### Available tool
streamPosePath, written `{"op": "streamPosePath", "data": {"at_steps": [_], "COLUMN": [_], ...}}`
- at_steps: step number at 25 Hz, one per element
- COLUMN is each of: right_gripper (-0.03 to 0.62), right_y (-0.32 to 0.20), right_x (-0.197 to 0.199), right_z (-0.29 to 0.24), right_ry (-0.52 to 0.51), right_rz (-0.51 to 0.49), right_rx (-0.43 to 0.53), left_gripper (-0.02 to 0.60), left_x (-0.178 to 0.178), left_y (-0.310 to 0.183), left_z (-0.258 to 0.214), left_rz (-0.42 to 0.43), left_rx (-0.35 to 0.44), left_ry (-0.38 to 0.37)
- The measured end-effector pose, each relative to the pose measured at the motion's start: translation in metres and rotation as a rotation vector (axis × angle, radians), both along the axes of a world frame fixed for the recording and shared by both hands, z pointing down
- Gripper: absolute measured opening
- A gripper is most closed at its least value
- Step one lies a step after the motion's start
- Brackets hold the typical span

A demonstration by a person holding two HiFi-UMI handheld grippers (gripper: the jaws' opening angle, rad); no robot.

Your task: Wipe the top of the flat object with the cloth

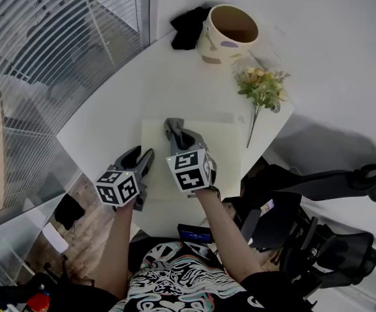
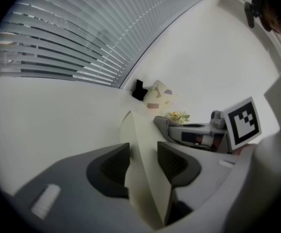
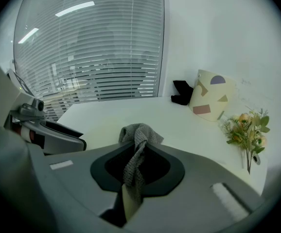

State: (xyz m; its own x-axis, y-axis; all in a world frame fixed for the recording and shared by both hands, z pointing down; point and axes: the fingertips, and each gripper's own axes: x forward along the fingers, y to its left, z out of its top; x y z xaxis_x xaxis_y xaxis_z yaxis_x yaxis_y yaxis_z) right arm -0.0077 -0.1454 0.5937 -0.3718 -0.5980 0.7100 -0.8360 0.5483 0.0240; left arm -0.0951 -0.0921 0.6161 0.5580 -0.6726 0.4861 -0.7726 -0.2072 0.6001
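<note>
On right gripper [image 3: 138, 154], fingers [image 3: 165, 166] closed on grey cloth [image 3: 136, 139], cloth bunched above tips. On left gripper [image 2: 143, 161], fingers clamped on edge of cream board [image 2: 139, 140]. Board lay flat on white bench [image 1: 110, 119], right gripper over its far-left part. Clamp on board plain only in left gripper view; head view showed fingers merely at board's left edge. Cloth hard to tell from grey fingers in head view; contact with board unclear. Farther back: patterned cup [image 1: 230, 34], flowers [image 1: 263, 86], black lump [image 1: 188, 26], nature unclear.
</note>
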Motion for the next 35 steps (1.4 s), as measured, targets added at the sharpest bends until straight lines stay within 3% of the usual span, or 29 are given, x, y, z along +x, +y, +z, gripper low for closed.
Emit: {"op": "streamPosePath", "data": {"at_steps": [35], "right_gripper": [0.029], "right_y": [0.0], "right_x": [-0.031], "right_z": [-0.001], "right_ry": [0.005], "right_rz": [-0.083], "right_rx": [0.011], "left_gripper": [0.229], "left_x": [0.0], "left_y": [0.0], "left_z": [0.0], "left_rz": [0.002], "left_rx": [-0.004], "left_ry": [0.025]}}
